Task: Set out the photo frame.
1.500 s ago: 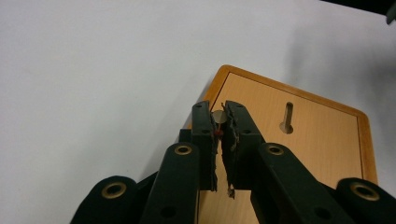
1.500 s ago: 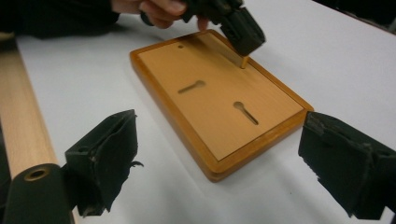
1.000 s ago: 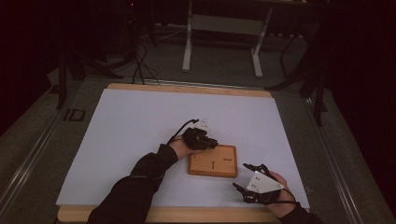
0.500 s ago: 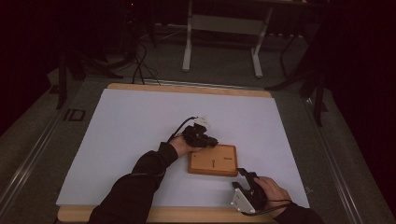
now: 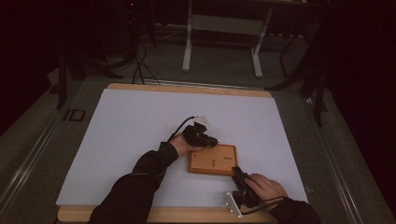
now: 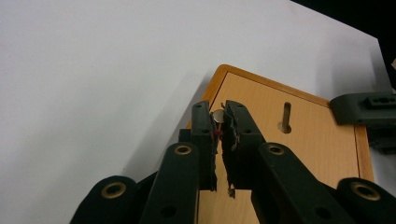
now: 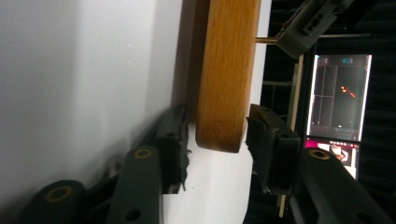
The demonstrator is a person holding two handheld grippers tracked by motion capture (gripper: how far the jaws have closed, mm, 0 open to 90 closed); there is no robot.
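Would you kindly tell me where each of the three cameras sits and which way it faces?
High view: above the near edge, looking forward and down on the white table; both dark-sleeved forearms enter.
Left gripper view: rides the left gripper, facing the flat orange-brown wooden box with a slot; fingers pinch a small round silvery piece.
Right gripper view: rides the right gripper, rolled sideways, fingers straddling the box's corner.
All share the box.

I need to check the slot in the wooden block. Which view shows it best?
The left gripper view: the slot lies plain on the wooden block. The high view shows it tiny; the right gripper view gives the block's edge.
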